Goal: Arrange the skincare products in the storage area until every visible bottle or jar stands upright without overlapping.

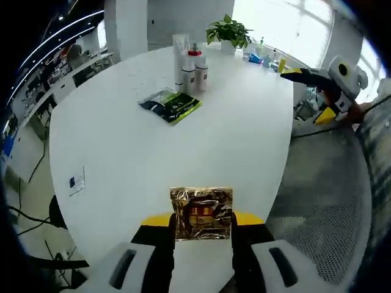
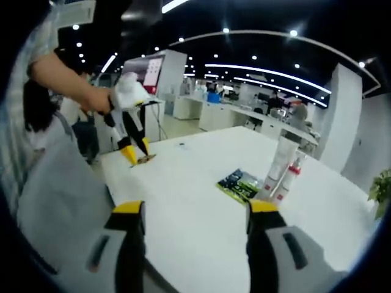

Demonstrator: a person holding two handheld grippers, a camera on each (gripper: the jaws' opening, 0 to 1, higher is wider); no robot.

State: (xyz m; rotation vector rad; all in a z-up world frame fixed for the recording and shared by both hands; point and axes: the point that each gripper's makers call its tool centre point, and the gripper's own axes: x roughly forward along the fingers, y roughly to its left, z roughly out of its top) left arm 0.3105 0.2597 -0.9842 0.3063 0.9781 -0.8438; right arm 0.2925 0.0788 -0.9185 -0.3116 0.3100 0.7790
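The left gripper (image 1: pixel 201 235) clamps a crinkled gold foil sachet (image 1: pixel 201 213) with a red label over the round white table's (image 1: pixel 122 152) near edge. The right gripper (image 2: pixel 195 213) hangs agape, holding nothing. White tubes and bottles (image 1: pixel 190 67) cluster upright behind a green-black packet (image 1: pixel 171 105); their labels are illegible.

No lettering is legible on the gold sachet (image 1: pixel 201 213), green packet (image 1: pixel 171 105) or bottles (image 1: pixel 192 70).

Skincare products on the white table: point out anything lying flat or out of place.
The green-black sachet lies flat beside the upright bottles instead of standing with them. The gold foil sachet sits far from the group, at the near table edge, pinched in the left gripper.
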